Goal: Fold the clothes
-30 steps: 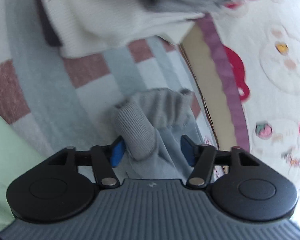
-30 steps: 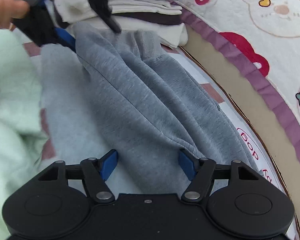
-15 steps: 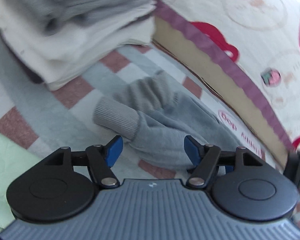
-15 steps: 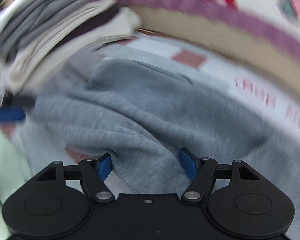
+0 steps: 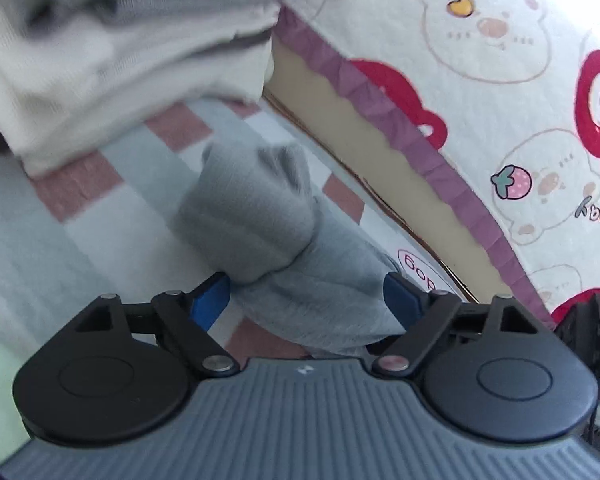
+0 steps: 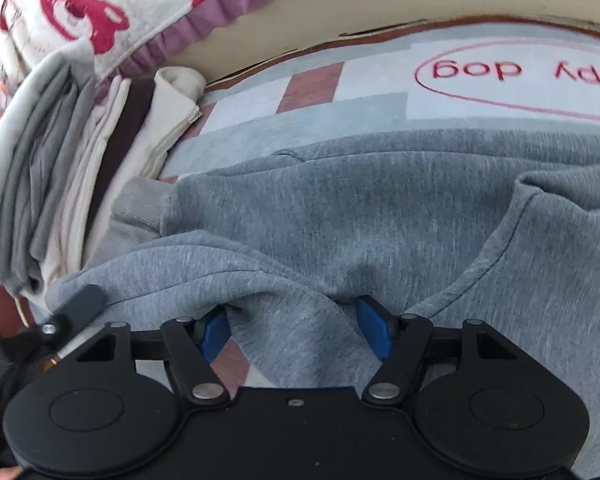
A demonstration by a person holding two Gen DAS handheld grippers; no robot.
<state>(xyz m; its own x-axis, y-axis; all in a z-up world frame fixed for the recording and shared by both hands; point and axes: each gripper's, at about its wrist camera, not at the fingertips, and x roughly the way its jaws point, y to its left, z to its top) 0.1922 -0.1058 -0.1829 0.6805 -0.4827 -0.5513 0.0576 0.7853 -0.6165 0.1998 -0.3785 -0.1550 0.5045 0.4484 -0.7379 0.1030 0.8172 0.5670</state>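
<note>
- Left wrist view: the left tool (image 5: pixel 306 302) has its jaws opening, and the ribbed cuff and sleeve end of the grey sweatshirt (image 5: pixel 260 216) lie between the blue pads; neither pad seems to press the cloth, so I read it as let go.
- Right wrist view: the right tool (image 6: pixel 294 330) stands with its jaws apart around a raised fold of the same grey sweatshirt (image 6: pixel 380 208); the pads sit beside the fold, not clamped on it as far as I can see.
- The sweatshirt lies spread on the checked rug (image 6: pixel 312 88), alongside its long edge by the mattress (image 5: pixel 500 80) with the bear-print cover.
- At the rug's end, a stack of folded clothes (image 6: pixel 60 152) sits just beyond the sweatshirt's cuff, so several pieces look done.
- My judgement: this sweatshirt is partway, with a sleeve brought in and the body still bunched and unfolded; smoothing, folding over and stacking remain.
</note>
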